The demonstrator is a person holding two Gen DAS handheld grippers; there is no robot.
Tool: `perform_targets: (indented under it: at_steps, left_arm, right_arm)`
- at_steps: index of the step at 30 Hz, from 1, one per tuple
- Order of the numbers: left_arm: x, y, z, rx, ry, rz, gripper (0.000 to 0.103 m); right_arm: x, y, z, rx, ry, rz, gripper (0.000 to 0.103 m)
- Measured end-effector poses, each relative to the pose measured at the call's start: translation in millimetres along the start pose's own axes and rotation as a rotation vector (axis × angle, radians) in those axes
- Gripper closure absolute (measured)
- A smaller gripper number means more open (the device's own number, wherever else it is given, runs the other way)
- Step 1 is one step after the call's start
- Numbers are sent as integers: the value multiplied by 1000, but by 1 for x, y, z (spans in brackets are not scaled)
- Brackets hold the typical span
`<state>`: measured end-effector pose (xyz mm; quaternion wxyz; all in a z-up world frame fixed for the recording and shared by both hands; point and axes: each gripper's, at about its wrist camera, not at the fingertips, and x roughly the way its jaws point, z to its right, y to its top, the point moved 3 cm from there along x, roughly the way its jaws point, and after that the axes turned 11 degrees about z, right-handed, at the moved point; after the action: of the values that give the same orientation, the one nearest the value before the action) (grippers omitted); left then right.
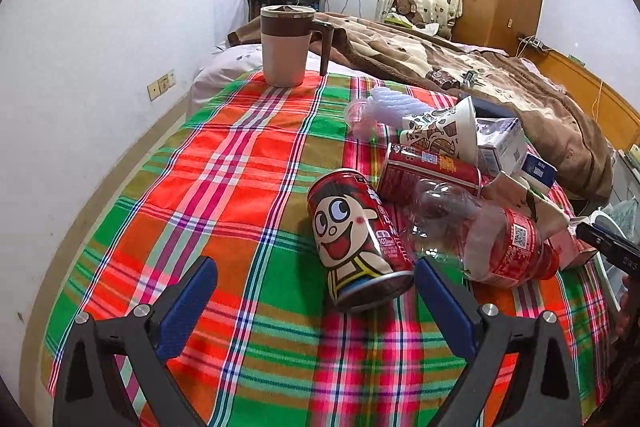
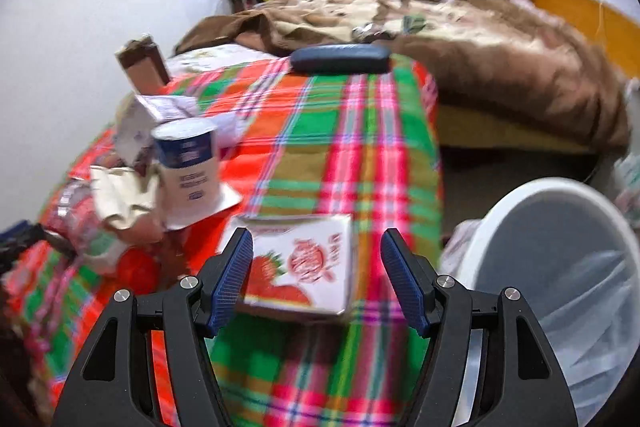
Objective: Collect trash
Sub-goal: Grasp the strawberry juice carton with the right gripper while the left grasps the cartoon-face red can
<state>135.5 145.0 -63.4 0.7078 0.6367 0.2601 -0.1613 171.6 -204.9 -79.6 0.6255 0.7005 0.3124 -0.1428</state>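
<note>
the trash lies heaped on a plaid tablecloth (image 1: 248, 195) of red, green and pink. in the left wrist view a red drink can with a cartoon face (image 1: 356, 239) lies on its side at about 1 o'clock from the left gripper (image 1: 316, 287), its base just beside the tip of the right-hand finger. that gripper is spread wide and holds nothing. just beyond the can, toward 2 o'clock, lie a second red can (image 1: 432, 171) and a crushed clear plastic bottle with a red label (image 1: 488, 239), touching each other. behind them at 1 o'clock sit a patterned paper cup (image 1: 444, 131) on its side, a small carton (image 1: 504, 143) and some clear plastic wrapping (image 1: 380, 107). at 12 o'clock, well apart from the heap, a brown lidded mug (image 1: 286, 43) stands upright near the far edge of the cloth.

in the right wrist view, which is blurred, a flat strawberry-printed box (image 2: 304, 263) lies on the cloth between the fingers of the right gripper (image 2: 316, 275), which are parted and not touching it. at 10 o'clock stand a white and blue yogurt cup (image 2: 188, 167) and crumpled paper (image 2: 124, 199). a dark blue case (image 2: 340, 59) rests at 12 o'clock by the far edge. at 3 o'clock, off the table, stands a white bin lined with a clear bag (image 2: 560, 267). a bed with a brown blanket (image 2: 480, 39) fills the background.
</note>
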Motion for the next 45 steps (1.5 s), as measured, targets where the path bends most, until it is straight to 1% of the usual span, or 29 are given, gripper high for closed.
perform_targets:
  at_steps: [5, 6, 9, 11, 13, 15, 16, 18, 21, 22, 24, 25, 27, 29, 32, 33, 36, 37, 39, 43, 44, 45]
  left_arm:
    - [4, 1, 2, -13, -13, -8, 3]
    - [5, 1, 3, -9, -14, -9, 3]
    - [8, 3, 7, 0, -9, -11, 3]
    - [11, 2, 7, -4, -10, -17, 3]
    - [14, 1, 7, -6, -12, -27, 3]
    - [15, -1, 7, -5, -13, -31, 3]
    - [16, -2, 8, -5, -12, -34, 3]
    - [18, -2, 9, -9, -13, -40, 3]
    - [20, -1, 10, -15, -22, -44, 3]
    - [20, 0, 10, -17, -21, -48, 3]
    - [22, 1, 9, -23, -19, -52, 3]
    - [23, 2, 8, -28, -19, -54, 3]
    - [24, 3, 6, -45, -22, -53, 3]
    - [25, 3, 5, -64, -34, -60, 3]
    - [27, 4, 6, -77, -58, -69, 3]
    - [28, 4, 7, -79, -69, -71, 3]
    - [29, 5, 8, -76, -83, -69, 9]
    - [30, 6, 8, -76, -81, -68, 10]
    - [34, 7, 8, -78, -76, -75, 11]
    - [42, 9, 8, -73, -48, -78, 13]
    - [45, 8, 8, -73, -45, -85, 16]
    - [46, 7, 8, -76, -44, -94, 25]
  right_arm:
    - [-14, -11, -13, -1, 77, -20, 35]
    - [-20, -16, -18, -9, 102, -31, 35]
    - [-27, -20, -28, -49, 119, -53, 35]
    - [-31, -23, -33, -79, 147, -82, 35]
    - [-38, -19, -34, -148, 140, -57, 35]
    - [-41, -10, -31, -223, 83, 5, 35]
    - [-39, -4, -29, -247, 78, 30, 35]
    - [-29, 3, -27, -270, 127, 43, 35]
    - [-13, 7, -24, -277, 163, 44, 35]
    - [-10, 6, -25, -269, 188, 39, 35]
    - [1, 3, -24, -229, 247, -7, 35]
    - [2, 1, -25, -215, 267, -23, 35]
    - [-1, -1, -30, -204, 308, -22, 35]
    - [-6, -3, -35, -217, 350, -21, 35]
    - [-7, -12, -45, -258, 389, -58, 35]
    - [-6, -16, -48, -282, 389, -73, 35]
    - [-10, -17, -51, -314, 368, -66, 35]
    - [-8, -17, -51, -312, 358, -72, 35]
    - [-7, -19, -51, -314, 308, -82, 35]
    - [-11, -21, -54, -320, 284, -75, 35]
    - [-11, -22, -55, -314, 277, -80, 35]
    - [-11, -22, -54, -311, 270, -79, 35]
